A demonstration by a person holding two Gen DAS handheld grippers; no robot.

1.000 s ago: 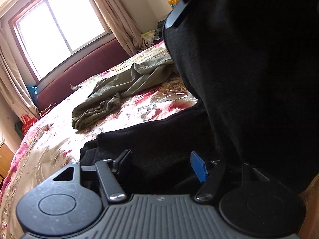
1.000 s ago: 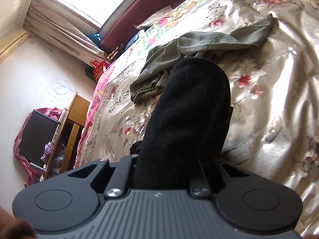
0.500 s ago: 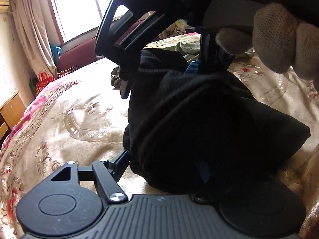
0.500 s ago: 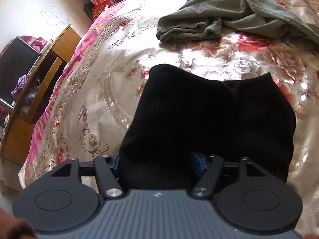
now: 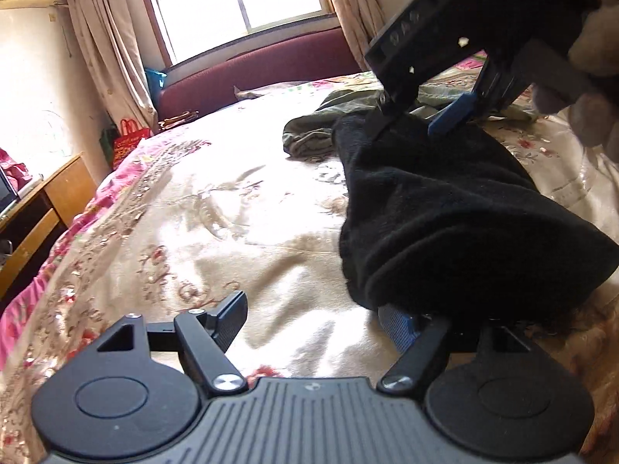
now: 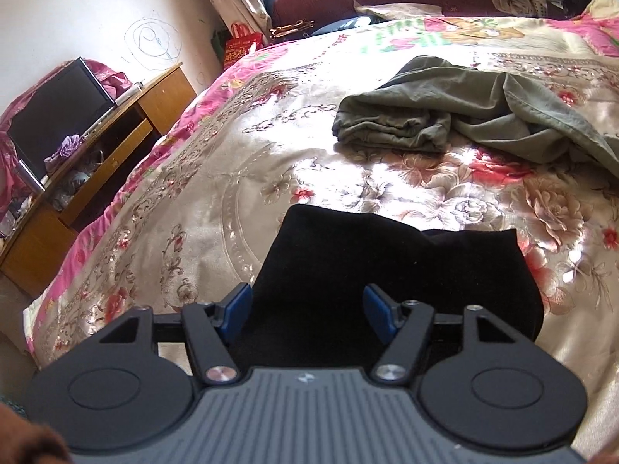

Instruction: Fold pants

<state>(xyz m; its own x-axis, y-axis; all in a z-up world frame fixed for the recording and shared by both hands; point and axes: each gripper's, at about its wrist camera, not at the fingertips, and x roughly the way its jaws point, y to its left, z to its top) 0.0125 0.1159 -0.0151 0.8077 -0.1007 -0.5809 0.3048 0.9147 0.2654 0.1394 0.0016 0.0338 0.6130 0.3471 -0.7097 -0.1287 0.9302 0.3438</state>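
Observation:
The black pants (image 5: 456, 208) lie folded in a thick bundle on the floral bedspread (image 5: 216, 232). My left gripper (image 5: 313, 319) is open and low over the bed, its right finger tucked under the bundle's near edge. My right gripper (image 5: 418, 121) shows from the left wrist view, at the bundle's far end. In the right wrist view the right gripper (image 6: 305, 307) is open with its jaws wide apart, and the black pants (image 6: 390, 282) lie between and beyond the blue pads (image 6: 236, 305).
Crumpled olive-green pants (image 6: 464, 108) lie further up the bed, also seen in the left wrist view (image 5: 313, 135). A wooden desk (image 6: 89, 162) with a black monitor (image 6: 58, 116) stands left of the bed. A dark red headboard (image 5: 263, 69) and window are at the far end.
The right gripper has let go of the black pants and opened wide. The left gripper has slid left, out from the bundle, which has settled flat on the bed.

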